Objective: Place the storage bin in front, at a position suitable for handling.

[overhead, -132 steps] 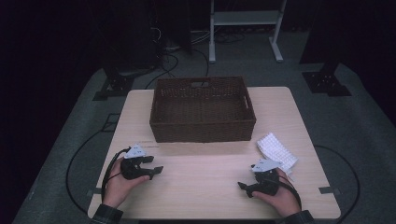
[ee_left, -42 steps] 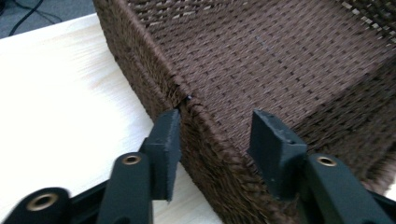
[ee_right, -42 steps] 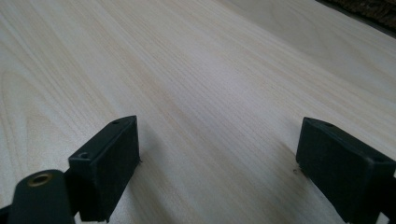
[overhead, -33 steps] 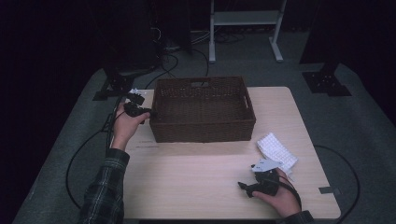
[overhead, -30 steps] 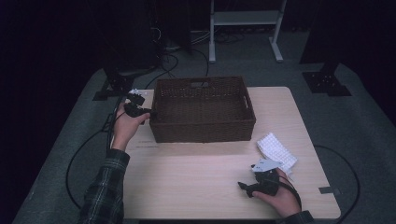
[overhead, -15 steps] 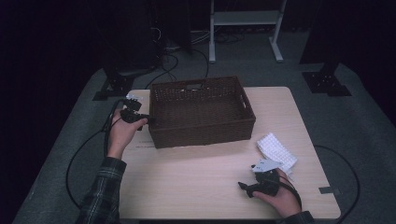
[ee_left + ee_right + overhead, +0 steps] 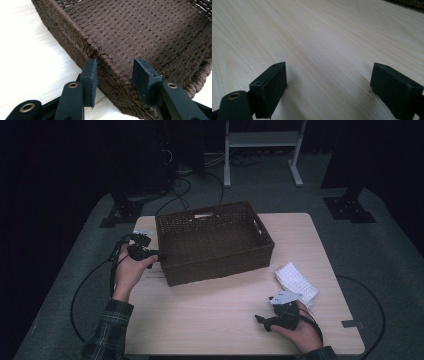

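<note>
A brown wicker basket [image 7: 220,265] stands askew on the far half of the light wooden table [image 7: 210,320], with nothing in it that I can see. My left gripper [image 7: 157,255] is at the basket's left end. In the left gripper view the rim of the basket [image 7: 150,30] runs between the jaws of the left gripper [image 7: 113,75]. The jaws have just been opening; the right pad stands off the inner wall. My right gripper [image 7: 261,321] rests low at the near right of the table, and the right gripper [image 7: 337,87] is wide open over bare wood.
A white textured cloth [image 7: 297,280] lies just beyond the right hand, near the table's right edge. Cables trail off the table's left side to the floor. A white shelf frame [image 7: 262,140] stands on the floor behind the table.
The left hand has drawn toward the near side with the basket's left end, so the basket has turned and now sits skewed. The right hand has stayed put.
</note>
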### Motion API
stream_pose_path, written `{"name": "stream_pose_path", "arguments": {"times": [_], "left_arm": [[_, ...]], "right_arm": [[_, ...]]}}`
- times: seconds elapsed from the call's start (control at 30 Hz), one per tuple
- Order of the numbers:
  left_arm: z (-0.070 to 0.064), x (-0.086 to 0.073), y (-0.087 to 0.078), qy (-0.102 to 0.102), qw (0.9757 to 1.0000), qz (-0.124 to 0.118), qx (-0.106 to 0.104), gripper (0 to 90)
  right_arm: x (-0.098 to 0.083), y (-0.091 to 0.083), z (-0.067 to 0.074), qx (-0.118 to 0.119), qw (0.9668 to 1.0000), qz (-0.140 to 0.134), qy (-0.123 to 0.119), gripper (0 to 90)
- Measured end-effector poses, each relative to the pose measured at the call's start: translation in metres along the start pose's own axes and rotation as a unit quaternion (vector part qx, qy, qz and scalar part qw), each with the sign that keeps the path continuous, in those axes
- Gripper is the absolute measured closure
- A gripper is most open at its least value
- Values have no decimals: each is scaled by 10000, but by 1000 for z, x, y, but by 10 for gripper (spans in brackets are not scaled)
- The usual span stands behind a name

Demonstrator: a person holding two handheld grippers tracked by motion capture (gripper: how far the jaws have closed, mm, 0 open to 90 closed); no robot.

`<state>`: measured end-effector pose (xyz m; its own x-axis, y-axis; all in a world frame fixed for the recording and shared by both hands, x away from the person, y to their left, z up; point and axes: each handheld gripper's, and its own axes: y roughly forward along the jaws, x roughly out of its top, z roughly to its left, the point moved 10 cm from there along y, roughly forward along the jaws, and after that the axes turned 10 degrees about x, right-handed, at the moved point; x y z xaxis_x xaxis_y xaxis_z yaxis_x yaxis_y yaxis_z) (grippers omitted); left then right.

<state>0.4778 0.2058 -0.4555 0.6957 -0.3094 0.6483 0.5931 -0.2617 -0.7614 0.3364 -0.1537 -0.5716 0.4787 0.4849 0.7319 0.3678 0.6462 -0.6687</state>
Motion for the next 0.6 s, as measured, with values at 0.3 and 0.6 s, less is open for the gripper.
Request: {"name": "stream_pose_path", "arguments": {"times": [0.3,0.6], "left_arm": [[-18,-15,-13,-66,9999,38,-108,508],[-35,-26,-24,-172,9996,99,-195,494]], "right_arm": [[0,0,0,0,10000,0,1,129],[0,0,0,0,10000,1,2,129]]}}
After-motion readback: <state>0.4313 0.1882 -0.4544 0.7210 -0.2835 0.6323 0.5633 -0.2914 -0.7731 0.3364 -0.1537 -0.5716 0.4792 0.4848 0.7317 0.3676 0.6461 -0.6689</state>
